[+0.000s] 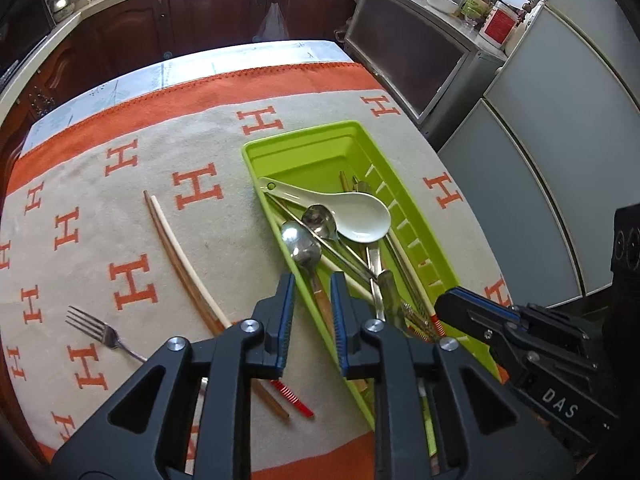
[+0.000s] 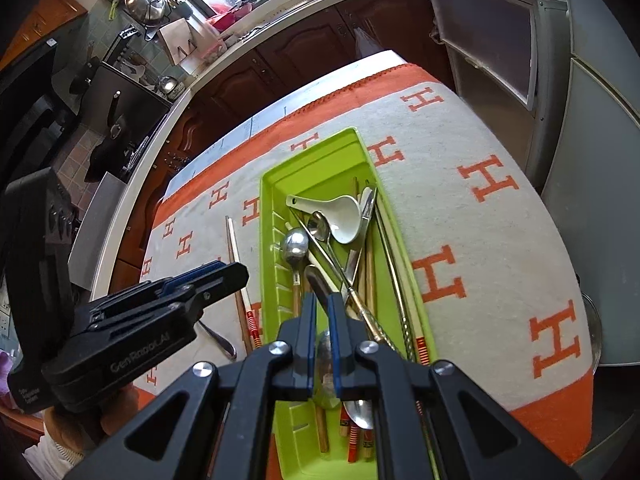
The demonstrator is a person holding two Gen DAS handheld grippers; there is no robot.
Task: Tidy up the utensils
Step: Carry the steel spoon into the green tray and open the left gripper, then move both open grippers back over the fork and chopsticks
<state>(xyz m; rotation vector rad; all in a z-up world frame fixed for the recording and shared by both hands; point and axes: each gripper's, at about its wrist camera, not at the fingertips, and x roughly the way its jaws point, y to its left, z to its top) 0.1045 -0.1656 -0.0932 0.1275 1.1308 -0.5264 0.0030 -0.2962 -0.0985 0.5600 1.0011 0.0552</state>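
Observation:
A lime-green utensil tray lies on the H-patterned cloth. It holds a white ceramic spoon, metal spoons and several chopsticks. My left gripper stands open over the tray's left rim. The handle of a wood-handled metal spoon runs between its fingers, and the pads are off it. My right gripper is shut on a flat metal utensil above the tray's near end. A fork and loose chopsticks lie on the cloth left of the tray.
A red-striped chopstick end lies under my left gripper. Grey cabinets and a fridge stand close to the table's right side. Dark wood kitchen cabinets run behind the table's far edge, with a cluttered counter beyond.

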